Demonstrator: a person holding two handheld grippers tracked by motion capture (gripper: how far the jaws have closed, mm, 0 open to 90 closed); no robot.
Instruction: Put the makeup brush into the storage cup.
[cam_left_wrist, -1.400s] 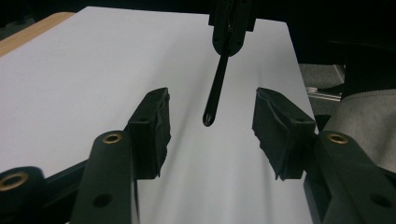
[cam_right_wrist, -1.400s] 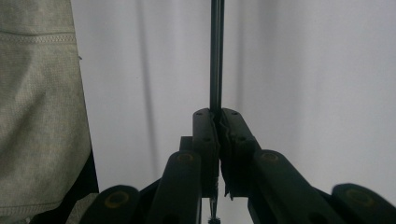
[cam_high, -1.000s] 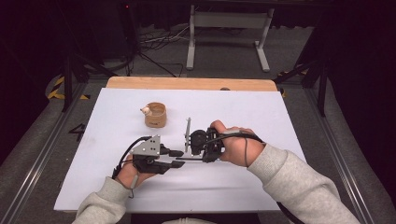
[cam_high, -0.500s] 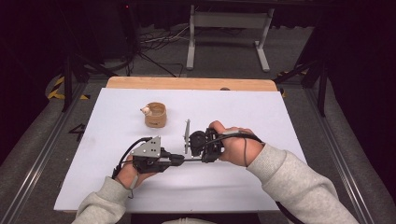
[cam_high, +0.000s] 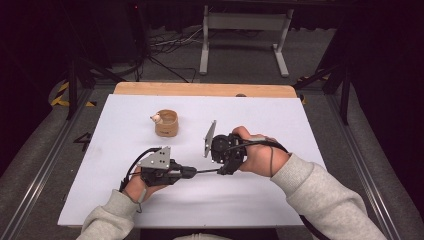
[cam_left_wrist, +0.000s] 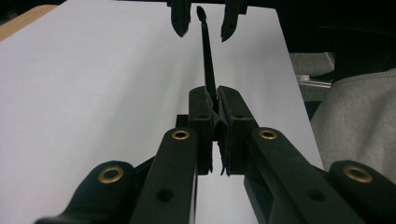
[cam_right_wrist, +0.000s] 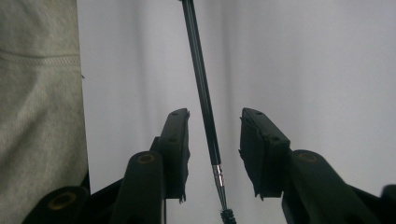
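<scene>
Handover nearly done: left tool (cam_left_wrist: 214, 112) now pinching the thin brush (cam_right_wrist: 204, 98), right tool (cam_right_wrist: 214, 154) just spread off it.

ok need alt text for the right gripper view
A thin black brush with a silver ferrule runs between the right gripper's open black jaws without touching them, above a white table sheet. A grey sleeve is at left.

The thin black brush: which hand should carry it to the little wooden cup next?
Left. The left tool is shut on the brush, while the right tool has just been opening, its jaws clear of the brush. The cup also stands on the left side.
</scene>
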